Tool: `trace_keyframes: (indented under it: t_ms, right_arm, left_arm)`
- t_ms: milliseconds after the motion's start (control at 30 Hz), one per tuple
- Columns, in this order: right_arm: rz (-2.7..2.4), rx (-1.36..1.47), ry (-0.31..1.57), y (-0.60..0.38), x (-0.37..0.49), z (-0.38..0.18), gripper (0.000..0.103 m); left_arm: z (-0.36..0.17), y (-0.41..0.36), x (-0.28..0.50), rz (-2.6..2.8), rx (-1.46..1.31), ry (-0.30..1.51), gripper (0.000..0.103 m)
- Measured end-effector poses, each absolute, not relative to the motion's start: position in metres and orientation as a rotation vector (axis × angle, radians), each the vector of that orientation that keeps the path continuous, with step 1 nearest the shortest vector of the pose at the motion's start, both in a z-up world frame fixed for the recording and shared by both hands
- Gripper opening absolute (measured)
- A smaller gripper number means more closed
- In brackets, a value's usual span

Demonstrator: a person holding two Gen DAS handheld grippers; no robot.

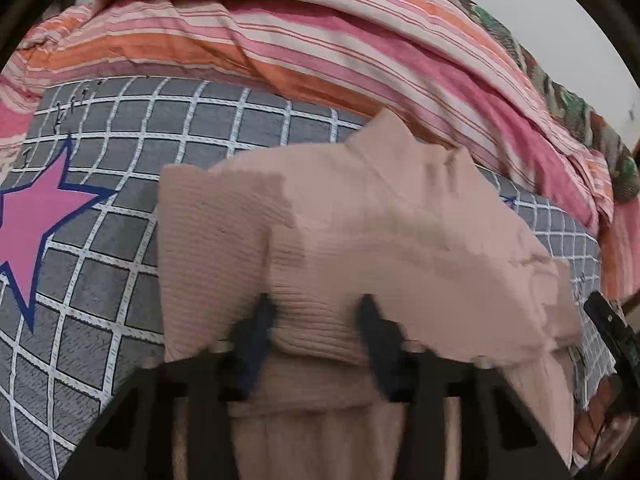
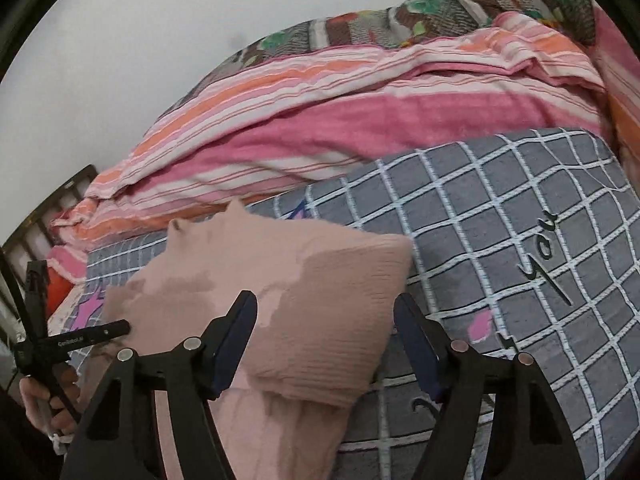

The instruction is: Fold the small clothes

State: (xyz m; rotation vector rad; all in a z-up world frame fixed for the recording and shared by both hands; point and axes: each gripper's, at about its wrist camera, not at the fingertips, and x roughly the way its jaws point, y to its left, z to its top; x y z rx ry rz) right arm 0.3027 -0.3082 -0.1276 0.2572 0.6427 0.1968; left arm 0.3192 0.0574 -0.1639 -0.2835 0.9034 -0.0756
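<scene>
- Grey checked bed sheet [image 1: 100,300] carries the pink knit garment [image 1: 320,240], laid flat for folding.
- Left tongs [image 1: 316,320] seemingly pinch its near hem, though blurred.
- Right tongs [image 2: 326,340] stand spread, straddling its edge.

The pink knit garment [image 1: 360,240] runs off the bottom edge in both views. Blur smears the left gripper's fingertips [image 1: 260,320]; whether they pinch the fabric is unclear.
</scene>
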Motion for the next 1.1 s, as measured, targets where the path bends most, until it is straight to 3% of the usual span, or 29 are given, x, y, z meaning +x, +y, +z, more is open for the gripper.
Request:
trace_keyframes:
  t_ms: [67, 100, 400, 533, 633, 833, 900, 1100]
  right_arm:
    - [0.184, 0.272, 0.656, -0.312, 0.306, -0.132, 0.071]
    - [0.181, 0.280, 0.667, -0.314, 0.308, -0.135, 0.071]
    - [0.197, 0.269, 0.664, -0.311, 0.308, -0.136, 0.069]
    - [0.178, 0.214, 0.702, -0.302, 0.313, -0.142, 0.069]
    - [0.151, 0.203, 0.754, -0.301, 0.322, -0.150, 0.061]
    - [0.129, 0.213, 0.805, -0.303, 0.328, -0.159, 0.060]
    - [0.125, 0.196, 0.806, -0.300, 0.328, -0.160, 0.059]
    - [0.098, 0.182, 0.815, -0.300, 0.331, -0.162, 0.055]
  left_arm:
    - [-0.164, 0.057, 0.320, -0.107, -0.302, 0.902, 0.013]
    - [-0.163, 0.057, 0.318, -0.115, -0.309, 0.891, 0.011]
    - [-0.128, 0.092, 0.292, -0.085, -0.360, 0.688, 0.010]
    - [-0.130, 0.104, 0.284, -0.020, -0.327, 0.683, 0.011]
    - [-0.143, 0.111, 0.285, 0.026, -0.336, 0.723, 0.020]
    - [-0.146, 0.123, 0.291, 0.045, -0.348, 0.773, 0.026]
    - [-0.150, 0.118, 0.298, 0.079, -0.285, 0.803, 0.051]
    - [-0.169, 0.121, 0.298, 0.056, -0.309, 0.814, 0.053]
